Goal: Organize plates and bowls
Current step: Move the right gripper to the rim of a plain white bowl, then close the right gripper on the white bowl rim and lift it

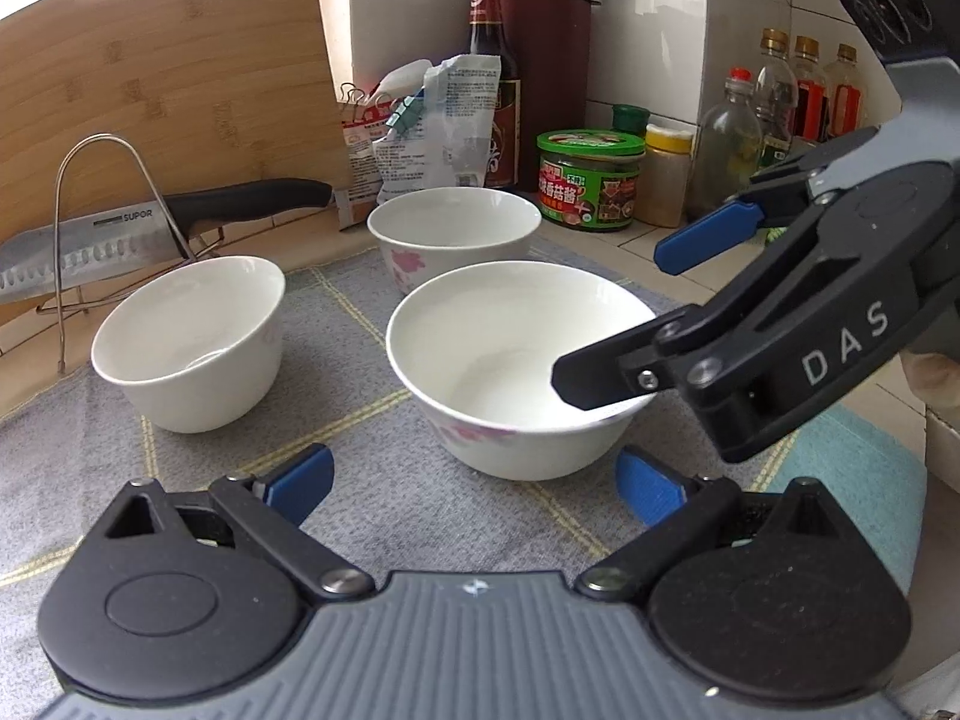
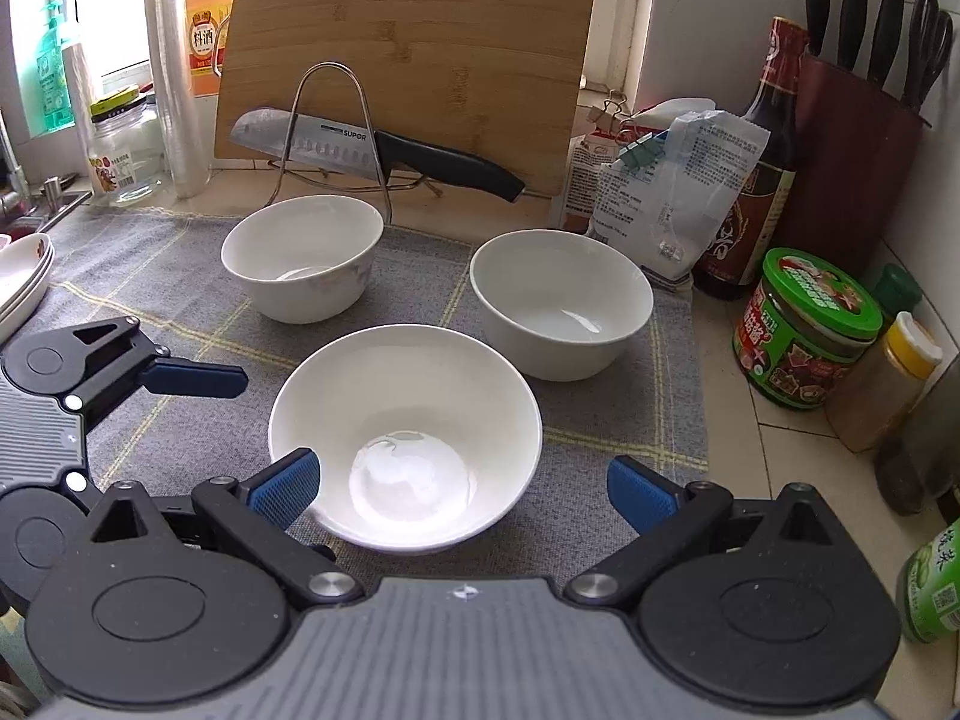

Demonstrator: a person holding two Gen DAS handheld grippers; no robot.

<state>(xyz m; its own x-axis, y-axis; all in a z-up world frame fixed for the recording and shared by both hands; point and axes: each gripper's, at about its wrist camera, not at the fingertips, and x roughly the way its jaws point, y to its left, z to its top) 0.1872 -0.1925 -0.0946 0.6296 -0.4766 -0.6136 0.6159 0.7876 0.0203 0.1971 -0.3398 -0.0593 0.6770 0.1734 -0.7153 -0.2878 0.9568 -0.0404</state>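
Observation:
Three white bowls stand upright on a grey checked mat (image 1: 198,480). In the left wrist view the near bowl (image 1: 510,372) with pink flowers sits just ahead of my open left gripper (image 1: 474,480); a plain bowl (image 1: 186,342) is to the left and a flowered bowl (image 1: 453,237) behind. My right gripper (image 1: 630,312) is open, one finger reaching over the near bowl's right rim. In the right wrist view the near bowl (image 2: 405,438) lies between the open right gripper (image 2: 462,492) fingers; its left pad sits at the rim. Stacked plates (image 2: 21,288) lie at the far left edge.
A bamboo cutting board (image 2: 408,48) leans on the wall behind a wire rack holding a knife (image 2: 360,150). Food bags (image 2: 660,180), a sauce bottle (image 2: 762,168), a green-lidded jar (image 2: 804,330), a knife block (image 2: 852,150) and spice bottles stand at the right.

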